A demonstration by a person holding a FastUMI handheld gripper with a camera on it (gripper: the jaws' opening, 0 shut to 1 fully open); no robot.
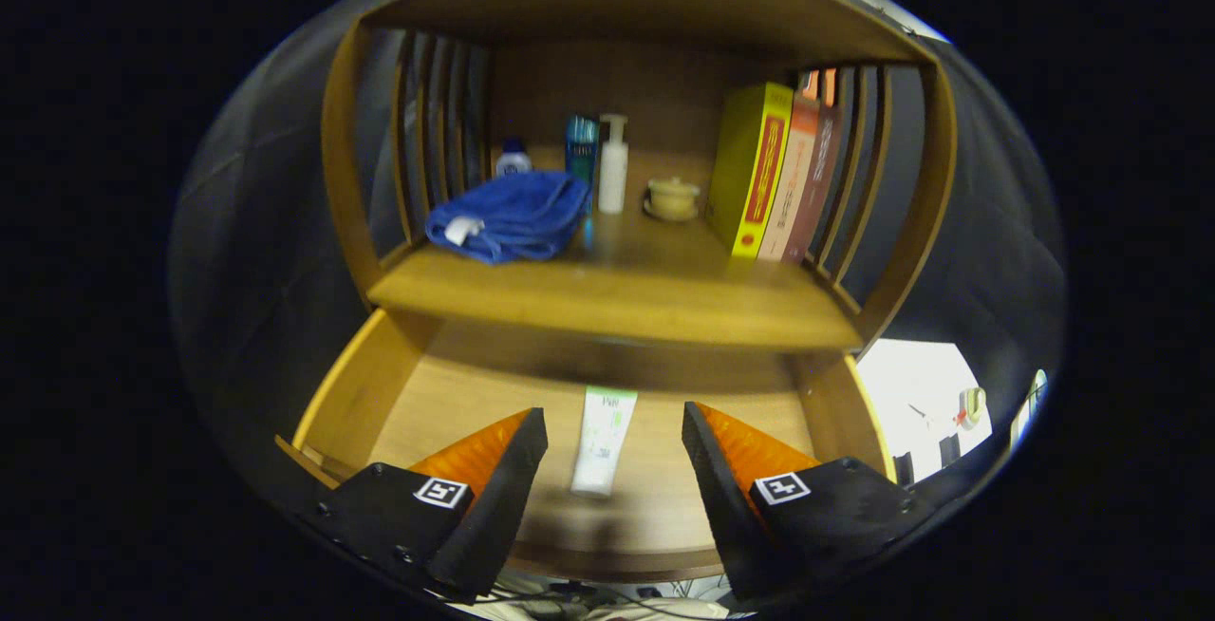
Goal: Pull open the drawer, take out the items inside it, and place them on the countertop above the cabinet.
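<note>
The wooden drawer [353,391] is pulled open below the cabinet's countertop [607,303]. A white and green tube [602,439] lies flat on the drawer floor, pointing away from me, its far end under the countertop's edge. My gripper [615,433] hangs open above the drawer, and the tube lies in the gap between the two fingers without touching either. Nothing is held.
On the countertop sit a folded blue towel [513,215], a small white jar [514,160], a blue bottle [581,148], a white pump bottle [613,165], a small round lidded pot [673,197] and three upright books [778,170]. Slatted wooden sides and a top board enclose the shelf.
</note>
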